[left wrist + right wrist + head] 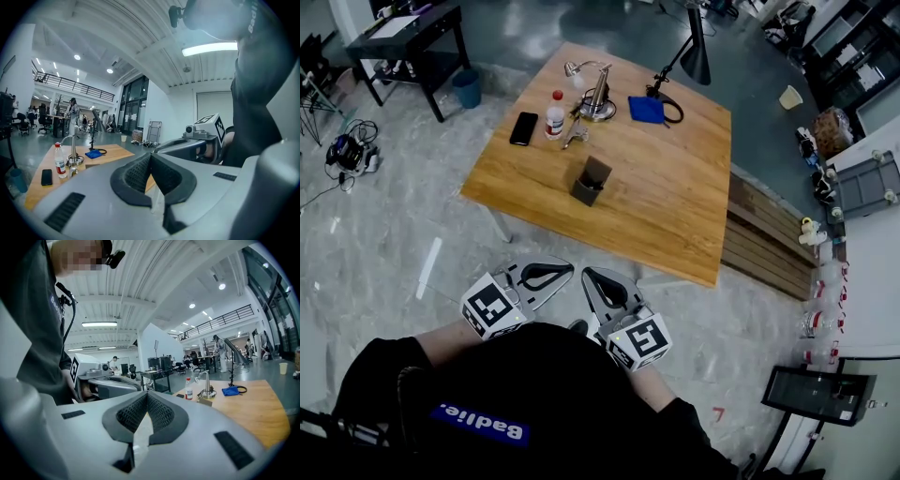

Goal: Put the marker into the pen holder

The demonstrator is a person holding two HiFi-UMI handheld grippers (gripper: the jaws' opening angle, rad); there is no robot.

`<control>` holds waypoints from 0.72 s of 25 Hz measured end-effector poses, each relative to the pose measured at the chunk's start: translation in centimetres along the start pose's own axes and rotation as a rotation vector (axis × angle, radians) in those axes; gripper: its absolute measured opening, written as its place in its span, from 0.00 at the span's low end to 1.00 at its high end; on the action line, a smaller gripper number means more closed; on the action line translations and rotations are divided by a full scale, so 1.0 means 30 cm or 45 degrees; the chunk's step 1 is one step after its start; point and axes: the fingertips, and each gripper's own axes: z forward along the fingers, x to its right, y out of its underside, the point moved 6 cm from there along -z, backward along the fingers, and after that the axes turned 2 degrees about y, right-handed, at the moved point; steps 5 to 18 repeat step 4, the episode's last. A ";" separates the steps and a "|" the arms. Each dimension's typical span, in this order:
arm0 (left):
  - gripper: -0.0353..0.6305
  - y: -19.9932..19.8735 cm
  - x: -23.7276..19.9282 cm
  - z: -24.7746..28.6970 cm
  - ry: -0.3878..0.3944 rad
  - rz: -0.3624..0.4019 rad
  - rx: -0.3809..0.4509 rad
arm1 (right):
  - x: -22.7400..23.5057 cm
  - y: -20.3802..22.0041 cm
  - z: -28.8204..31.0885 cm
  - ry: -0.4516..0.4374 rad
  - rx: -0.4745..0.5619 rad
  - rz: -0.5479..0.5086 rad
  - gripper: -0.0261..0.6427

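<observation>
Pen holder (592,181) stands near bottle (554,114), phone (523,127) and blue cloth (645,110).

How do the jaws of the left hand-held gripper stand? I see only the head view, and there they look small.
Observer: The left hand-held gripper is shut. Its jaws meet with nothing between them.
Operator: And the right one?
Observer: The right hand-held gripper is shut and empty too.
Operator: Is anybody else in the room?
Observer: Yes, a person stands far beyond the table.
</observation>
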 end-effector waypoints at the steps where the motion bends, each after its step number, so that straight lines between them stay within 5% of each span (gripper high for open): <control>1: 0.07 0.002 -0.002 -0.003 -0.002 -0.001 0.000 | -0.001 0.002 0.003 -0.001 -0.002 0.000 0.05; 18: 0.07 -0.001 -0.003 -0.010 -0.004 -0.001 0.005 | -0.005 0.008 0.007 -0.001 -0.007 0.005 0.05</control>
